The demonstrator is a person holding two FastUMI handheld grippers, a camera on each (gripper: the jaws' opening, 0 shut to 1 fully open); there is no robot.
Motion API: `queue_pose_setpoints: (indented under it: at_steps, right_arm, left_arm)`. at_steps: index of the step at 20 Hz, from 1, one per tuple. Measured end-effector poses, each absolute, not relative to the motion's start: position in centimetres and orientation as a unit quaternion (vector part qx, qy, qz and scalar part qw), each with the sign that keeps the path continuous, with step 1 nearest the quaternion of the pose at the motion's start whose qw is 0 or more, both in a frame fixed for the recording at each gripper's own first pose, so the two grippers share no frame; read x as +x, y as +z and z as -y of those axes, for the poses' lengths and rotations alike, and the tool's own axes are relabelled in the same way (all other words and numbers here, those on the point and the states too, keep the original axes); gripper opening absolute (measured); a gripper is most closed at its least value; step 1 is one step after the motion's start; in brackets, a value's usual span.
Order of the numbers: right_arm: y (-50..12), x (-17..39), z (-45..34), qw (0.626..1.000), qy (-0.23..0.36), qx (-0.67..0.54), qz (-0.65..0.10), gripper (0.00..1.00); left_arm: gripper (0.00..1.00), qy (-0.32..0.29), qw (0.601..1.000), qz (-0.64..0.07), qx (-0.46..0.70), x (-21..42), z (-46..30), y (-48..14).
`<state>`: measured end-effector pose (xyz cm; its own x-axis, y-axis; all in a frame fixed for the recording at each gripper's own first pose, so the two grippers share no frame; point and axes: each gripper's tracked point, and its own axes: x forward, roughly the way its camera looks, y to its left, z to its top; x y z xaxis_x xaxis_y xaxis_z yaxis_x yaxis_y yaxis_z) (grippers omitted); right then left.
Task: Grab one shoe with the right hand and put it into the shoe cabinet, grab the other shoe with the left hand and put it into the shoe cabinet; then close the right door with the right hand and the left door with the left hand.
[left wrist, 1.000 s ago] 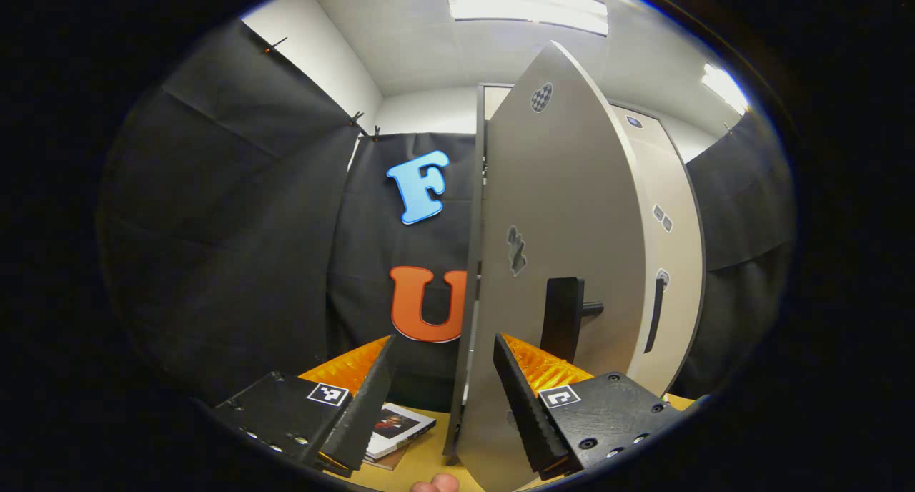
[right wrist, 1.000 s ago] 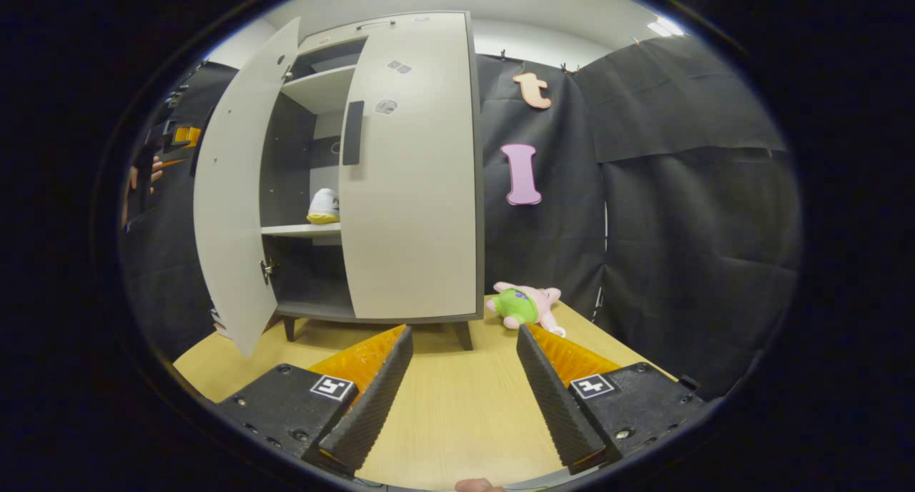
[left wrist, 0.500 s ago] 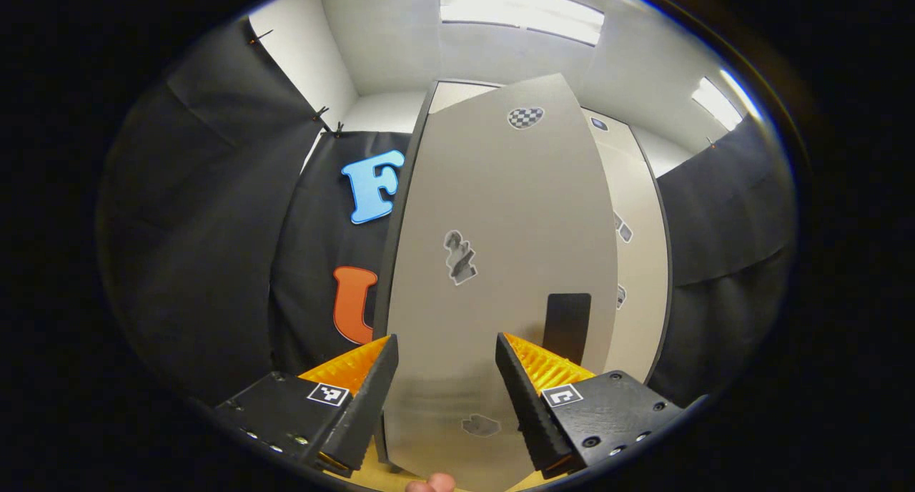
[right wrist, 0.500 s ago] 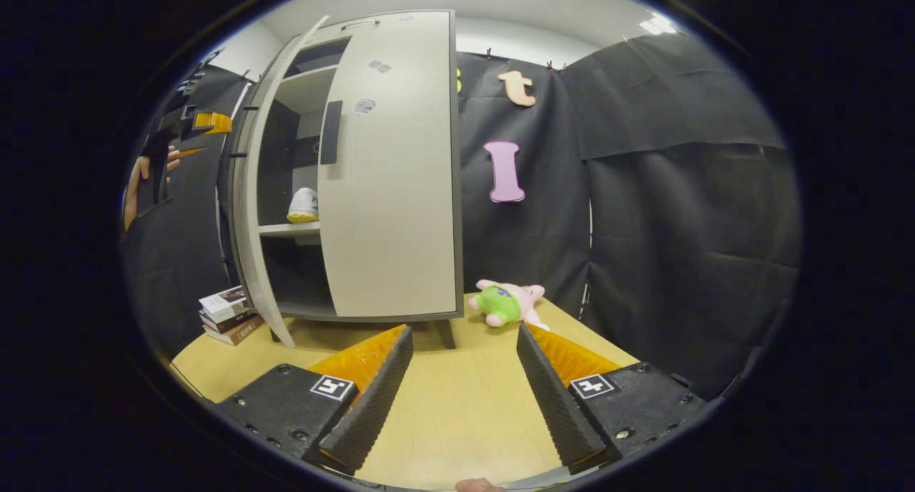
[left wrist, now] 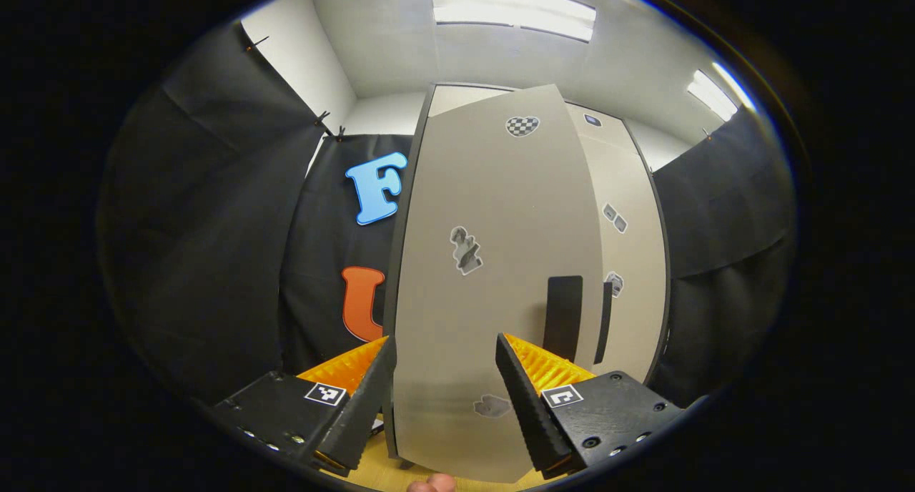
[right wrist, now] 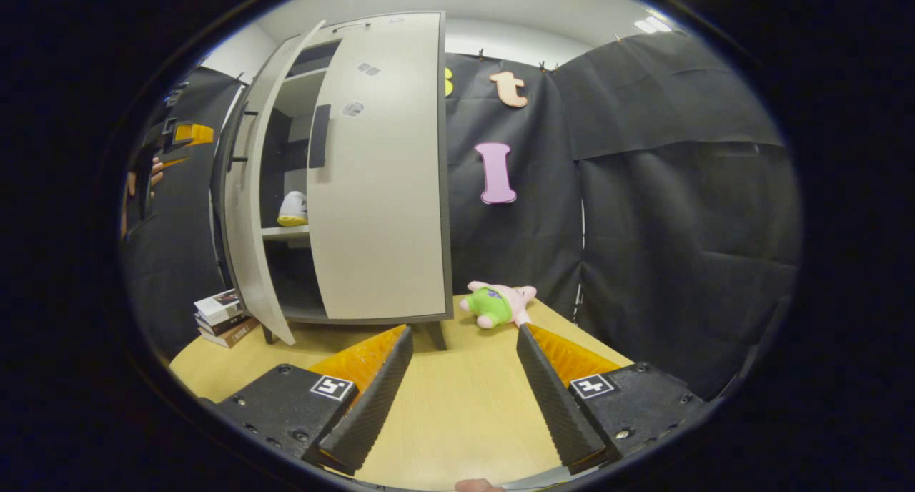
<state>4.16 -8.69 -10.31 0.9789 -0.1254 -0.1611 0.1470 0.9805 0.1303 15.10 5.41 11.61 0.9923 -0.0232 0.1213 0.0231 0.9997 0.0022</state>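
Both claws stand wide apart with nothing between their fingers. From the left gripper view, the left gripper [left wrist: 444,377] faces the outside of the cabinet's left door [left wrist: 493,263], very close to it, and whether its fingers touch the panel cannot be told; the door's dark handle [left wrist: 563,317] lies just above the finger on the right of that view, and the right door [left wrist: 629,263] shows past the left door's edge.

From the right gripper view, the right gripper [right wrist: 463,377] hovers over the wooden table [right wrist: 457,413], well apart from the shoe cabinet [right wrist: 343,184]. This view shows the gap between the doors: the right door [right wrist: 386,192] is shut, the left door [right wrist: 246,220] ajar, and a white shoe [right wrist: 294,209] with a yellow sole sits on a shelf inside. It also shows the left gripper [right wrist: 175,138], held in a hand, beyond the left door, a stack of books [right wrist: 223,315] on the table near the cabinet's foot, and a plush toy [right wrist: 497,304] lying beside the cabinet's other side.
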Motion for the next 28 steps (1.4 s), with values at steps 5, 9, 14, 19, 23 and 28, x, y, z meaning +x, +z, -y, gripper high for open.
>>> queue_pose_setpoints:
  at_steps: [5, 9, 14, 19, 23, 28]
  right_arm:
    - [-10.1, 3.5, 7.9, 0.993, -0.058, 0.07, -0.074, 0.96]
    - [-9.6, 2.7, 7.1, 0.994, -0.049, 0.072, -0.07, 0.96]
    - [-9.9, 2.2, 5.8, 0.994, -0.032, 0.067, -0.075, 0.95]
    - [-9.3, 1.5, 4.4, 0.995, -0.014, 0.066, -0.074, 0.96]
    - [-8.5, 1.0, 3.9, 0.996, -0.006, 0.063, -0.069, 0.95]
    - [-7.3, 0.5, 4.0, 0.996, -0.004, 0.062, -0.057, 0.95]
  left_arm:
    - [0.84, -0.018, 0.999, 0.036, -0.002, 12.0, -3.6, 8.4]
    - [0.85, -0.019, 1.0, 0.02, -0.014, 8.5, -1.4, 5.5]
    - [0.86, -0.033, 0.999, -0.02, -0.01, 3.9, 1.5, 0.7]
    - [0.86, -0.037, 0.997, -0.061, -0.023, 0.9, 3.8, -4.6]
    - [0.86, -0.033, 0.995, -0.091, -0.024, -0.9, 4.1, -7.4]
    - [0.86, -0.009, 0.996, -0.086, -0.012, -1.7, 3.3, -8.3]
